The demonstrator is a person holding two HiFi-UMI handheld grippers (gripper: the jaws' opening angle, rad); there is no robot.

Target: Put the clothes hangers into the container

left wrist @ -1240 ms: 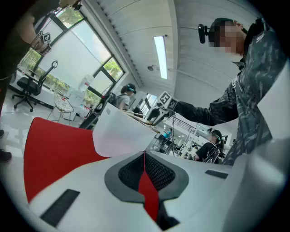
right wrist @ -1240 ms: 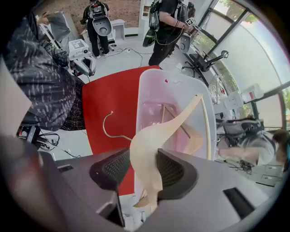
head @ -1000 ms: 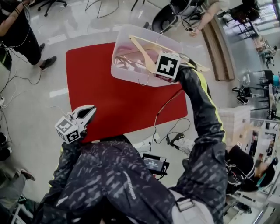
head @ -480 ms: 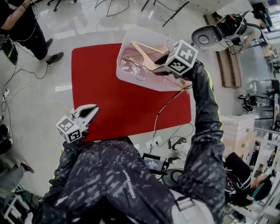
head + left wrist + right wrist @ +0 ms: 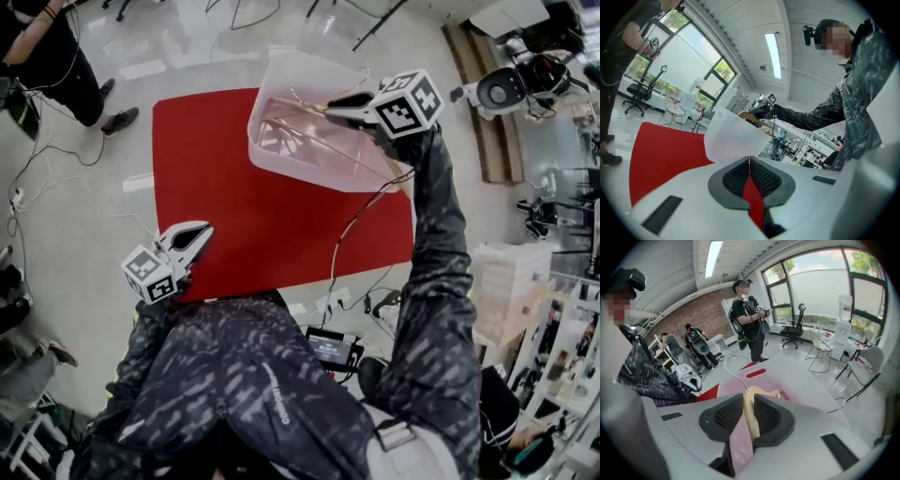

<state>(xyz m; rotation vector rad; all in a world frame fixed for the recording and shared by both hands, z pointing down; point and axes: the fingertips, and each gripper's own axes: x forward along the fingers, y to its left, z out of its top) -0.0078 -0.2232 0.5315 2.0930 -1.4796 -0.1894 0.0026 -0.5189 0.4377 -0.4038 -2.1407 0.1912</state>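
Wooden hanger point(image 5: 749, 414): light, stiff, smooth; hold mid-arm | right claw point(image 5: 330, 100) closing on it, 12 o'clock | left claw point(image 5: 201, 232) together

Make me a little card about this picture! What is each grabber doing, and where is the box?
right gripper: over the container, jaws closing on a wooden hanger that sits between them
left gripper: shut, empty, off to the side of the container
container: clear plastic, on the red mat
inside the container: more hangers
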